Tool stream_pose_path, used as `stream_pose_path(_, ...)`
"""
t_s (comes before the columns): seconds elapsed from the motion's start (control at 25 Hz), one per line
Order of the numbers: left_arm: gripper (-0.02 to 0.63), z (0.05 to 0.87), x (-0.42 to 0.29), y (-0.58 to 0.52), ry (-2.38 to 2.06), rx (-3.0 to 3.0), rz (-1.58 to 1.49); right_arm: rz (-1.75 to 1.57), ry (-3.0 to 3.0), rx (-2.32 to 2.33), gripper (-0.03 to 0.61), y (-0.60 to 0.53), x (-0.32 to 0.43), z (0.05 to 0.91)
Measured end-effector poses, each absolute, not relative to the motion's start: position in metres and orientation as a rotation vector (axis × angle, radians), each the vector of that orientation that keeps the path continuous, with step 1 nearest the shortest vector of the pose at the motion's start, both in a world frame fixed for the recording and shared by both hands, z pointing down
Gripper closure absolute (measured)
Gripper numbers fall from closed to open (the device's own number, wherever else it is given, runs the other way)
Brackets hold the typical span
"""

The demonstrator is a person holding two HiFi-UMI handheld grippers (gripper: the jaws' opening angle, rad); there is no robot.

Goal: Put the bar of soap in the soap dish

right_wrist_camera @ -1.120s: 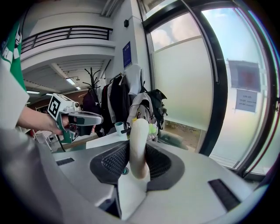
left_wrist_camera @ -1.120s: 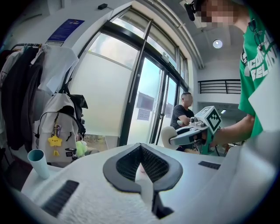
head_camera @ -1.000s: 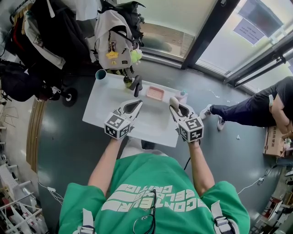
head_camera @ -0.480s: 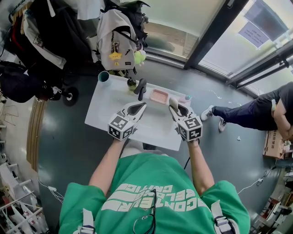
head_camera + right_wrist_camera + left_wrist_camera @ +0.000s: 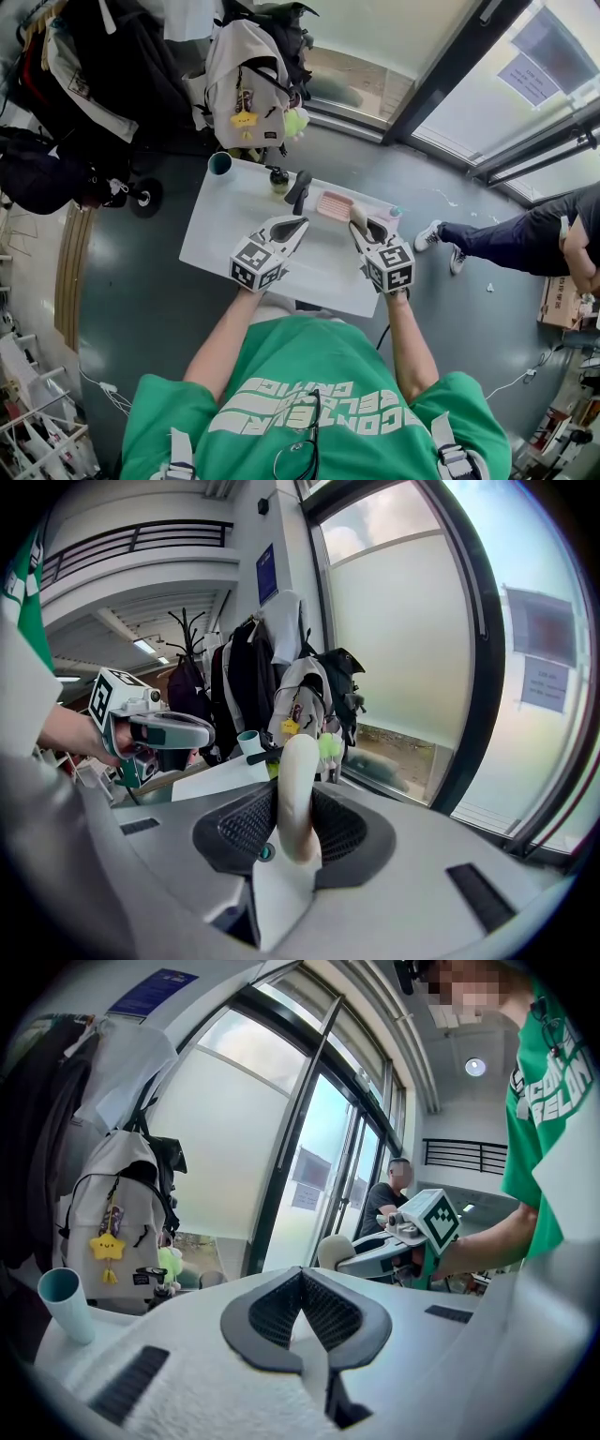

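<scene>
A pink ribbed soap dish (image 5: 335,204) sits at the far side of the white table (image 5: 225,225). My right gripper (image 5: 360,225) is shut on a cream bar of soap (image 5: 356,217), held on edge just right of the dish and above the table. In the right gripper view the soap (image 5: 298,789) stands upright between the dark pads. My left gripper (image 5: 300,225) hovers over the table's middle, left of the dish, shut and empty. In the left gripper view its pads (image 5: 272,1312) meet with nothing between them, and the right gripper (image 5: 412,1237) shows beyond.
At the table's far edge stand a teal cup (image 5: 220,163), a small bottle (image 5: 279,178) and a black object (image 5: 300,190). A small teal-capped item (image 5: 394,214) lies right of the dish. A backpack (image 5: 246,89) and coats hang behind. A seated person (image 5: 534,234) is at the right.
The right gripper with the soap has drawn closer to the pink dish. The head view has shifted slightly. The left gripper stays shut and has barely moved.
</scene>
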State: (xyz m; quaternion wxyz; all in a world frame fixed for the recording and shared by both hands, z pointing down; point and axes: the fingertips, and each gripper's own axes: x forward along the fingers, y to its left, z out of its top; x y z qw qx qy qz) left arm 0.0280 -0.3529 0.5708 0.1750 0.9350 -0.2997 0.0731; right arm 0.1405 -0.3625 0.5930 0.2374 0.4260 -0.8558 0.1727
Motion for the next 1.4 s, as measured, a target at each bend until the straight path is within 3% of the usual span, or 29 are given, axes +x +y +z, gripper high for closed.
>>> stream_pose_path(1.4,0.609,0.594,0.036,-0.384,-0.69,2.653,0.26,0.488,-2.002,0.912,0.471,-0.422,0.133,0.765)
